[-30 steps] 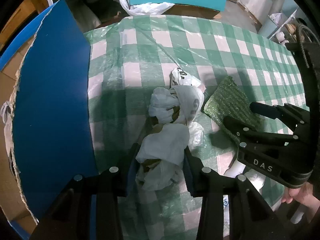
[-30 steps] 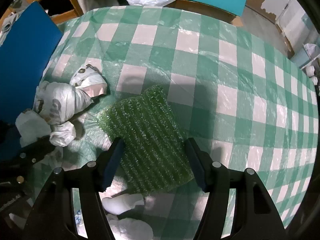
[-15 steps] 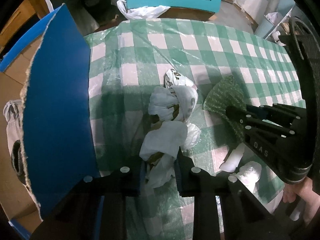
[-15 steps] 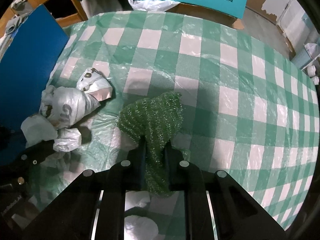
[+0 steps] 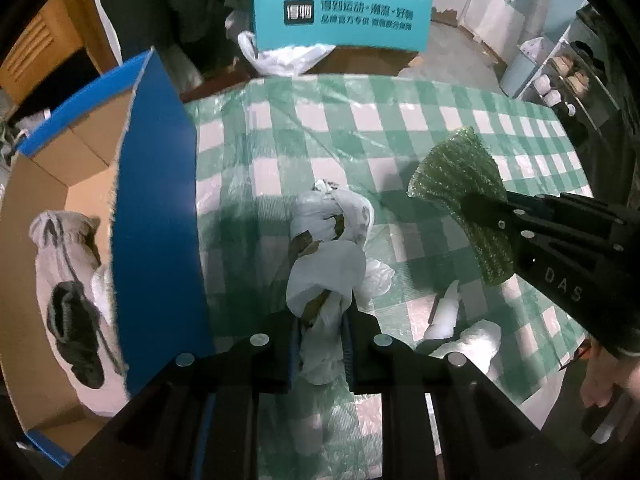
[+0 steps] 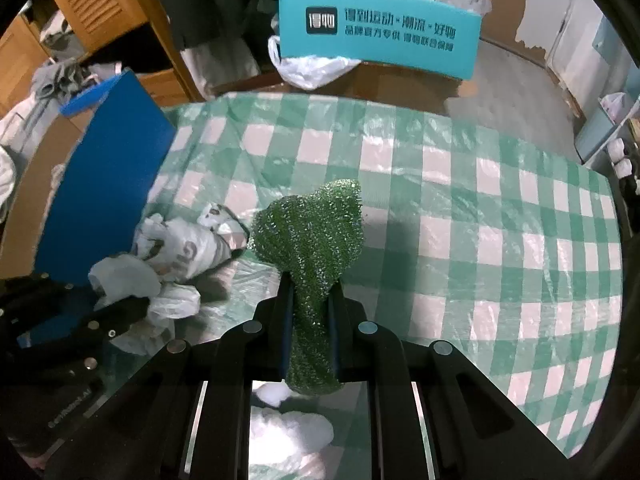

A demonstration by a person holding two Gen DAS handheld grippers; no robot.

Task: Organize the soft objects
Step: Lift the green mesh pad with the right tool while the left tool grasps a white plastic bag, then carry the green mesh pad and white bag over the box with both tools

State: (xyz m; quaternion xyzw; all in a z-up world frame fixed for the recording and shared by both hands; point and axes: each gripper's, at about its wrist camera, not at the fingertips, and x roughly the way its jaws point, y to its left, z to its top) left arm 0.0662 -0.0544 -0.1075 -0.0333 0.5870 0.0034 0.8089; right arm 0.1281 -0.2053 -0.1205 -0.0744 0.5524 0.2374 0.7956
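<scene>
Writing: "DAS" on right gripper (image 5: 486, 210); Chinese print on teal box (image 6: 380, 32).
Left gripper (image 5: 322, 320): fingers, just closing, pinch white bag (image 5: 326, 264), stretched lengthwise away above counter (image 6: 480, 216).
Right fingers: clamped on green mesh (image 6: 316, 256), long axis away.

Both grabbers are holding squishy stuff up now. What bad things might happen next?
1. The left gripper pinches only the near end of the white bag bundle. The rest trails loose and might slip out or snag.
2. The right gripper squeezes the green scrubber by a narrow strip, so it could wriggle free.
3. The blue box flap stands between the bundle and the cardboard box, so the bundle may catch on it.
</scene>
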